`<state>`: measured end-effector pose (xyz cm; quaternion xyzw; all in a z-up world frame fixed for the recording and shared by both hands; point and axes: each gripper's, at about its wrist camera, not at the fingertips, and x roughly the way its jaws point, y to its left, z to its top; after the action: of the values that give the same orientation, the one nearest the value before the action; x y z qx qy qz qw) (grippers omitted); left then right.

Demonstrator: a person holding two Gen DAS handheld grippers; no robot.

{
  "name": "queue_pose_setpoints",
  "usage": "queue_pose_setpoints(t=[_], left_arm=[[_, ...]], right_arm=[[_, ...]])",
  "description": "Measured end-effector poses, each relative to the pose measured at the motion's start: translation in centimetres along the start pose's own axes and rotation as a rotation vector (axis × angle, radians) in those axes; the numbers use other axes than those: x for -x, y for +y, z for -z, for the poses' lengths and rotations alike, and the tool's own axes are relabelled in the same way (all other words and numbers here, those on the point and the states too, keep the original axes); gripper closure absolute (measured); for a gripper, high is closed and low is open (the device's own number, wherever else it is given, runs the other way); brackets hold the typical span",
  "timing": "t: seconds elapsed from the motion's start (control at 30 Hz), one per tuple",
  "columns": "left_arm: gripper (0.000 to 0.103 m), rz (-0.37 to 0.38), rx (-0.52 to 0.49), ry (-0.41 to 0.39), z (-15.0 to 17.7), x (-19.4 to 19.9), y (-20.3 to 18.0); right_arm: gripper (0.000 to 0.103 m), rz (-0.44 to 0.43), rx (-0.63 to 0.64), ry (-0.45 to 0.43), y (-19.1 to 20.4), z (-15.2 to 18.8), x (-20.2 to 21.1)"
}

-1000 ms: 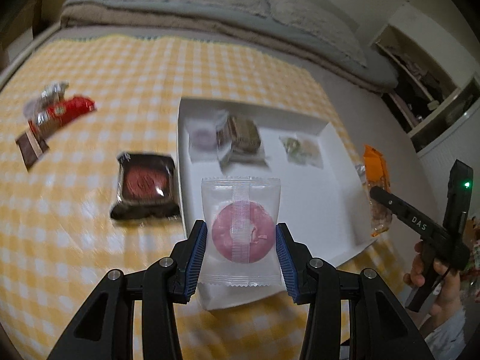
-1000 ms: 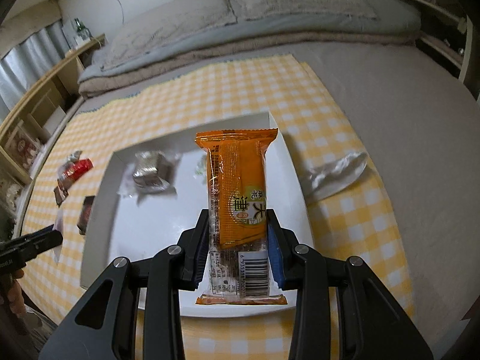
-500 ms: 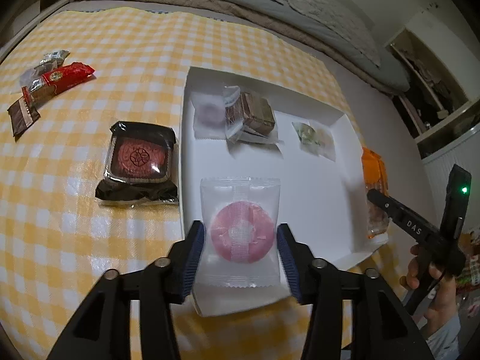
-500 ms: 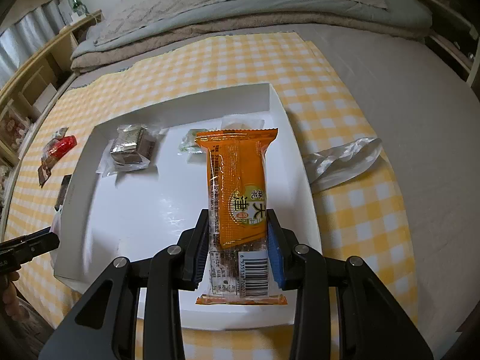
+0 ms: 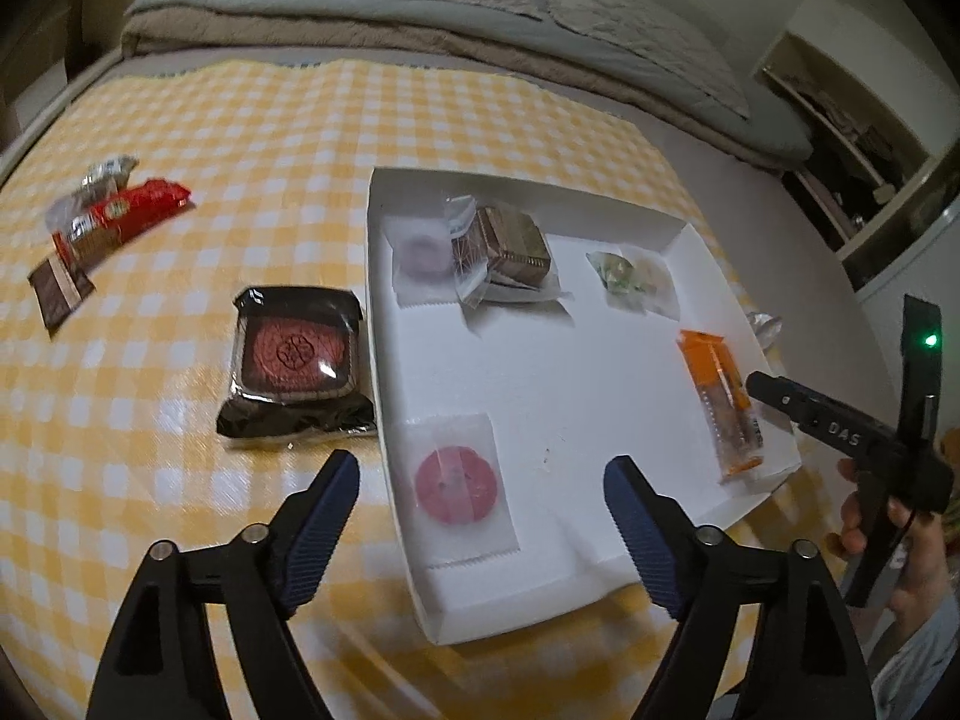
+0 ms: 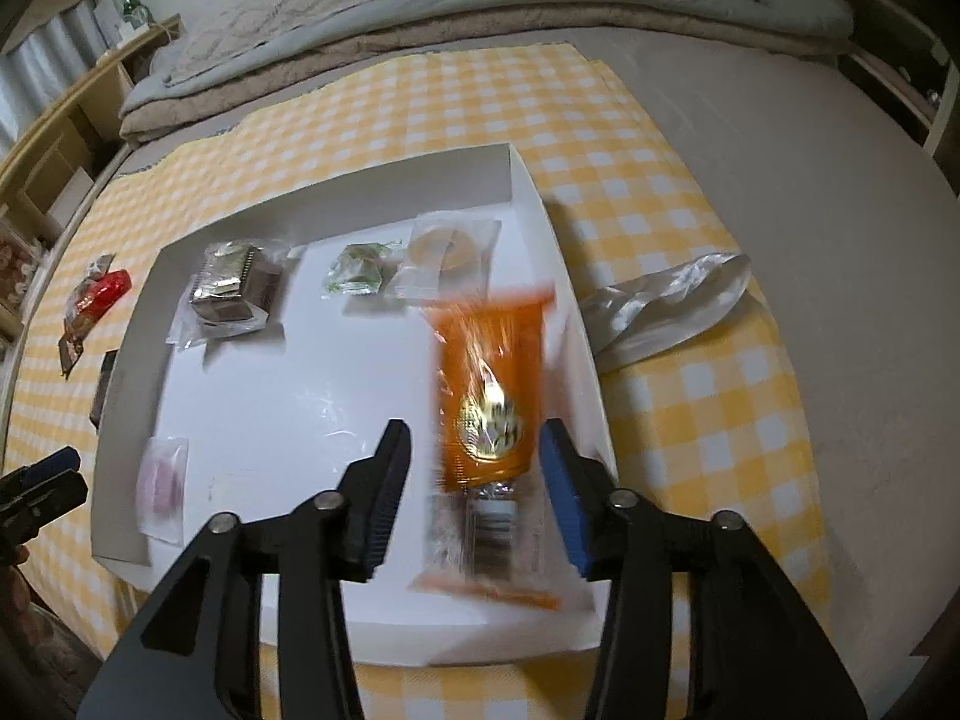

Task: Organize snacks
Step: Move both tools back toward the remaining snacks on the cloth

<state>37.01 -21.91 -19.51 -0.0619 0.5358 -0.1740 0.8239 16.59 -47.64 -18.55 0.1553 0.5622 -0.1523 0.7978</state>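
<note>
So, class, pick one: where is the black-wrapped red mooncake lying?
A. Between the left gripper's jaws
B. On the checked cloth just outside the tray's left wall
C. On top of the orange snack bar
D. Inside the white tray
B: the black-wrapped red mooncake lies on the checked cloth, just outside the left wall of the white tray.

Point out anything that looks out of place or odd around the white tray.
A crumpled clear plastic wrapper lies on the yellow checked cloth just outside the white tray; it looks like litter. The dark-wrapped red round cake and red snack bar packet also sit outside. Inside, nothing looks spilled.
</note>
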Motion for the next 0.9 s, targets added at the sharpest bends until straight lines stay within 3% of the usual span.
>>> queue_pose_setpoints(t=[0.07,0.47,0.9], left_arm=[[0.018,-0.006,-0.012,-0.004,0.2,0.2,0.0],[0.000,-0.028,-0.036,-0.009,0.7,1.0,0.6],[0.000,-0.066,-0.086,-0.100,0.5,3.6,1.2]], right_arm=[[0.041,-0.006,0.001,-0.006,0.1,0.2,0.5],[0.000,0.012,-0.021,-0.066,1.5,1.7,3.2],[0.000,0.062,-0.008,-0.192,3.0,1.9,6.4]])
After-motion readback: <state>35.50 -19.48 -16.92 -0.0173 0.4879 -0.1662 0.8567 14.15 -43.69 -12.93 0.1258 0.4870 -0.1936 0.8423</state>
